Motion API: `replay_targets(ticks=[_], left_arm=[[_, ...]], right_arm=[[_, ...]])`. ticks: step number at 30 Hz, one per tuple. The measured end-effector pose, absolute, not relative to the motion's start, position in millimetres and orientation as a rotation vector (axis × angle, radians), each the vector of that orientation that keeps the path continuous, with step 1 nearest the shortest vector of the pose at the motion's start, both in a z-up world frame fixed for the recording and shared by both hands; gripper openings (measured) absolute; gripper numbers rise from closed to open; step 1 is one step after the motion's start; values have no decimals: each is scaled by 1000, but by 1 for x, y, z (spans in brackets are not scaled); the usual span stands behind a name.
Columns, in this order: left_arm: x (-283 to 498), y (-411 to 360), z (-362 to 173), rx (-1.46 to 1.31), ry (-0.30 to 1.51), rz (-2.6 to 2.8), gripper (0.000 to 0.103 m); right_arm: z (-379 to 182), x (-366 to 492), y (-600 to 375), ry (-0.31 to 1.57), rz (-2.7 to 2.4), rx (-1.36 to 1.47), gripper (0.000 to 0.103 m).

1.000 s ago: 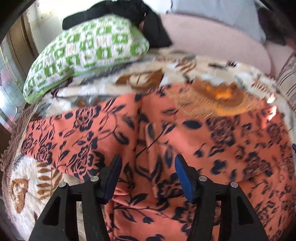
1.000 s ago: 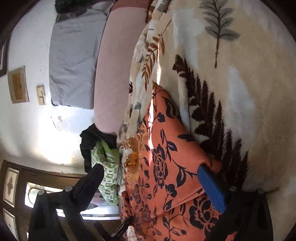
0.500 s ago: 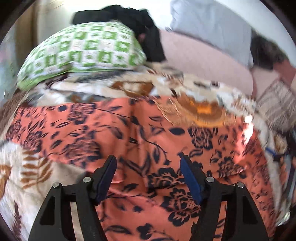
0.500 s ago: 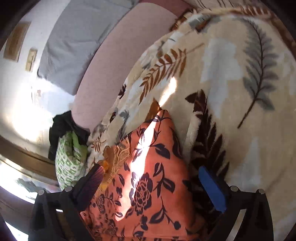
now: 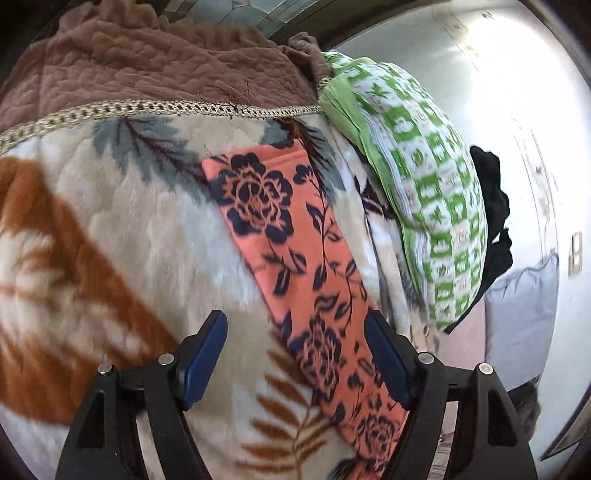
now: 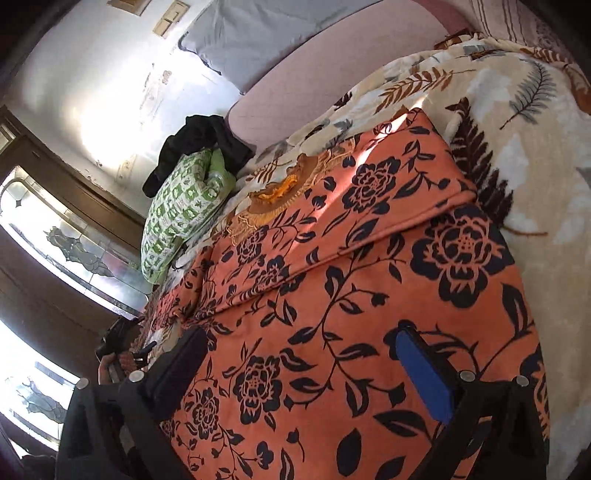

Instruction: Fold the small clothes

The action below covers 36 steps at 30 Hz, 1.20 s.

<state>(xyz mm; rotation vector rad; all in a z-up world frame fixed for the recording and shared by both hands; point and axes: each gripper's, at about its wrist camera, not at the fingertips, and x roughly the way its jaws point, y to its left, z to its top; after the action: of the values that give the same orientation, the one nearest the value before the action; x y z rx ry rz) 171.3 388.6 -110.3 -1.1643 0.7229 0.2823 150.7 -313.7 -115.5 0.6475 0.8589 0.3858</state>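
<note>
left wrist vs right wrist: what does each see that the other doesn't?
Left wrist only: the brown quilted edge of the blanket with its braided trim, and the garment's sleeve-like strip running between the open fingers of the left hand-held gripper.

Right wrist only: a fold already lying across the garment, its embroidered neckline, the pink headboard, and the open right hand-held gripper over the cloth.

Both: the orange floral garment, the leaf-print blanket, the green checked pillow, the black clothing and the grey pillow.
</note>
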Motion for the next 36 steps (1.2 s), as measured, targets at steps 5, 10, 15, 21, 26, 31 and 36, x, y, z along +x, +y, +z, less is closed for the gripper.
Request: replay_targets(ticks=[5,10,15,21,26,31,36], left_arm=[[189,402,-111,-1168,699,323,75],[212,415,-121,-1145,730,421,47],[219,417,-122,-1067,808,530,4],[232,324,-15,-625,667,402,4],[229,161,76,-336,523,39,4],[235,-27,57,-119,707,-361,22],[237,-59,-30,-52,981,-315,60]], right_arm=[[-120,154,-306,860,397,629,103],[-126,157,-309,861,395,645,103],[-128,158,-319,847,382,672,103],[-123,152,-336,792,371,709,103],[-118,146,-350,754,352,758,103],[-112,138,-360,720,343,777,103],[-107,131,-370,700,339,799,103]])
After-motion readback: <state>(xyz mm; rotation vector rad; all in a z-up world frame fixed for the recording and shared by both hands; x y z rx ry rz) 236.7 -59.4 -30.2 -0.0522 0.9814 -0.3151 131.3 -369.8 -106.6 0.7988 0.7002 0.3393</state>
